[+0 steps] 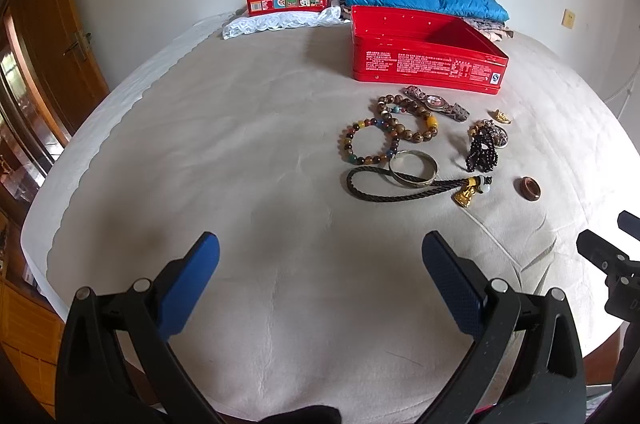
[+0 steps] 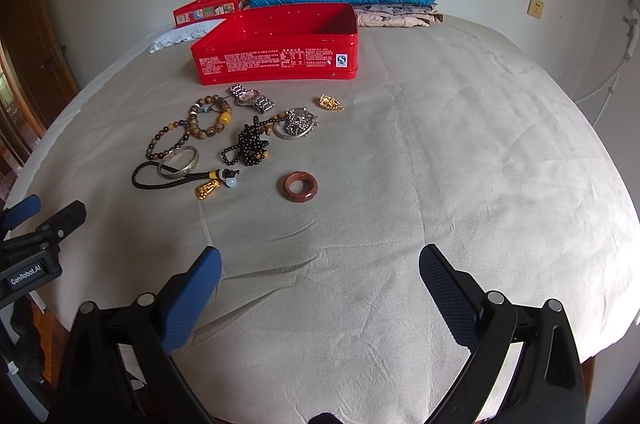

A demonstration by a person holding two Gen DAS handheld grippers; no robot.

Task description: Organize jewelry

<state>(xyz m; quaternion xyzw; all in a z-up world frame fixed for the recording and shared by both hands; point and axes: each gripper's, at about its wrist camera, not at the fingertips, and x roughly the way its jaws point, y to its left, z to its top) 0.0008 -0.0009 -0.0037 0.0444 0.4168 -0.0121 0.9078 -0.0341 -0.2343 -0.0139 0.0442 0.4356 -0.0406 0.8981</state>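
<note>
Two tools, left tool (image 1: pixel 320 278) and right tool (image 2: pixel 320 290), both spread, empty; red tin (image 2: pixel 276 42) interior shown only rightward; bed (image 2: pixel 440 164).

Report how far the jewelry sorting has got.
Done: nothing; the red tin looks empty. In hand: nothing; the left gripper and right gripper are both open above the bed. Left: everything, including the watch, bangle and wooden ring.

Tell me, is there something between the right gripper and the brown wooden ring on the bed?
Nothing visible. Only bare bed cover lies between the open right gripper and the brown wooden ring, which sits apart from the other jewelry.
</note>
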